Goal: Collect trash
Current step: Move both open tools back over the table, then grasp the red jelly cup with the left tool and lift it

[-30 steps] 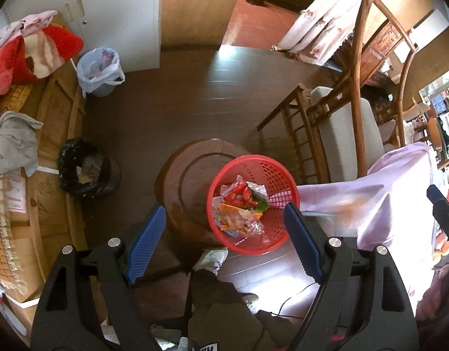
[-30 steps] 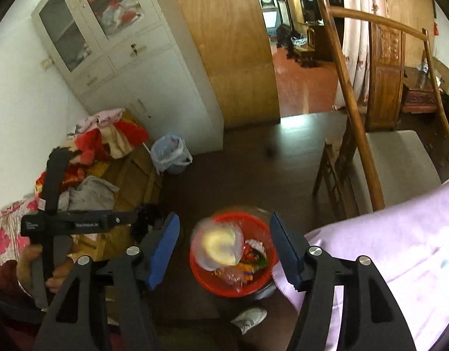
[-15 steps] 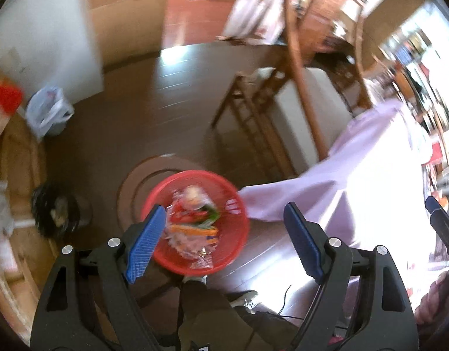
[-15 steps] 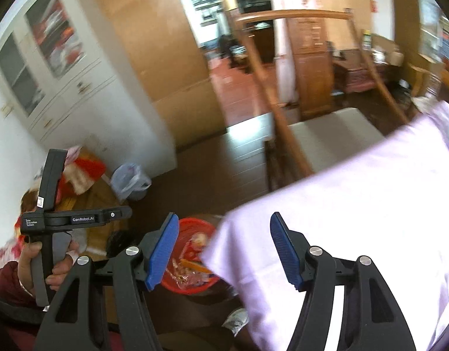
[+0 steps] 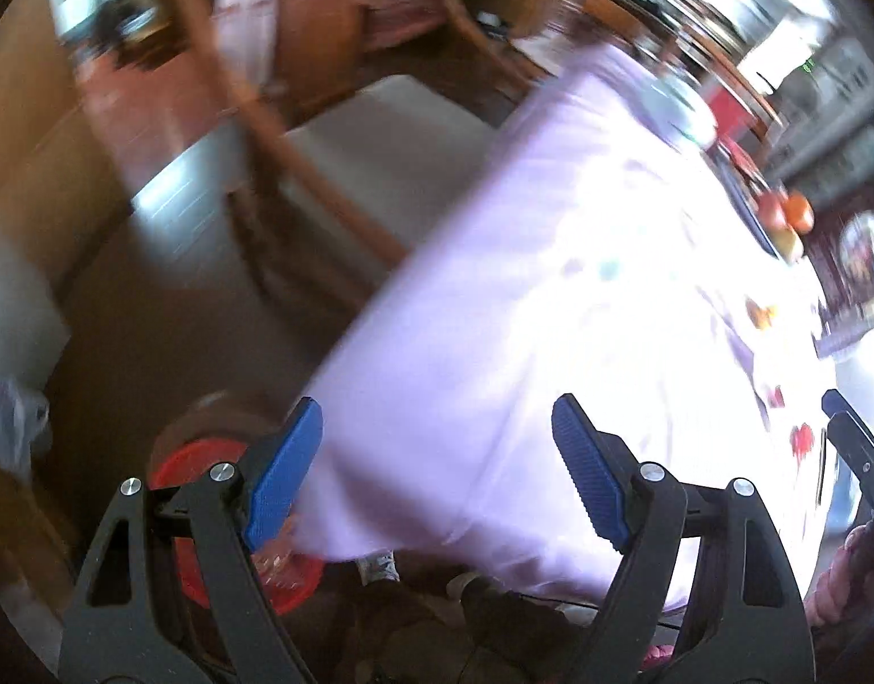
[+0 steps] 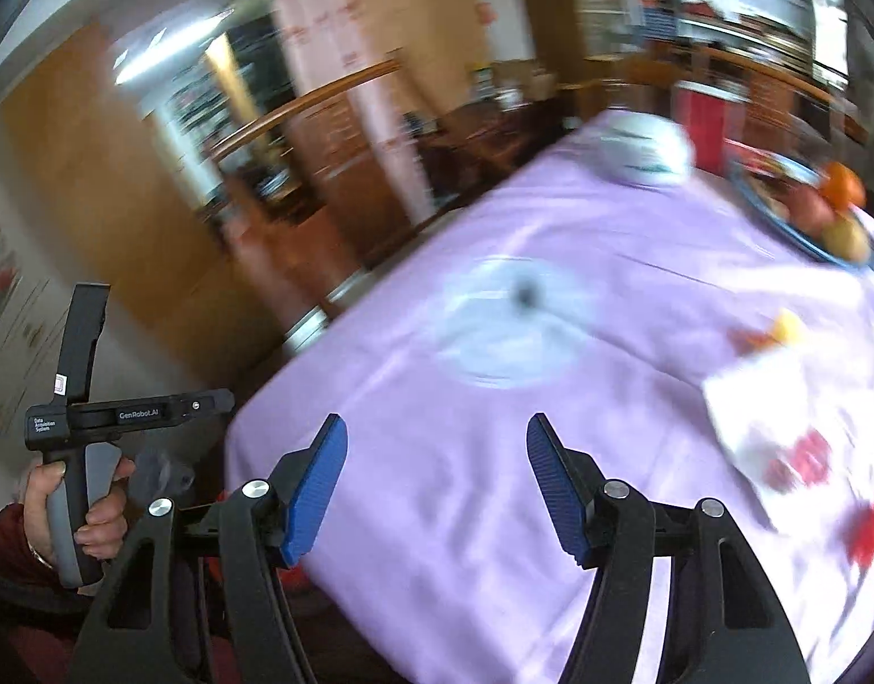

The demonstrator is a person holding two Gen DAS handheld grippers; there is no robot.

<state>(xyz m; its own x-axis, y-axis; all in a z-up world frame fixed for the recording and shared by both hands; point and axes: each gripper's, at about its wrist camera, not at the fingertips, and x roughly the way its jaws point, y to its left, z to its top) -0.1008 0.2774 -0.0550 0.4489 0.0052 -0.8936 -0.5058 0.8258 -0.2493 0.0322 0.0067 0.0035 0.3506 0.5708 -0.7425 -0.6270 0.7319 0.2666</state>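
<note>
Both views are motion-blurred. My left gripper [image 5: 437, 467] is open and empty over the edge of a table with a lilac cloth [image 5: 494, 342]. The red basket [image 5: 186, 467] with wrappers sits low at the left, partly behind my left finger. My right gripper [image 6: 434, 484] is open and empty above the same cloth [image 6: 465, 456]. Trash lies on the cloth: a white wrapper with red print [image 6: 773, 427], a red and yellow scrap [image 6: 773, 330], a red scrap [image 6: 870, 524] and a clear round lid [image 6: 511, 325]. The left gripper's handle [image 6: 78, 427] shows at the left.
A blue plate of fruit [image 6: 819, 211] and a white bowl [image 6: 642, 148] stand at the far side of the table. A wooden chair with a grey seat [image 5: 374, 142] stands beside the table. A bin with a white bag [image 5: 9, 422] is at the far left.
Both grippers have swung up and right, away from the red basket on the stool, to the lilac table. The clear lid seen over the basket a second ago is gone from the right gripper's view.
</note>
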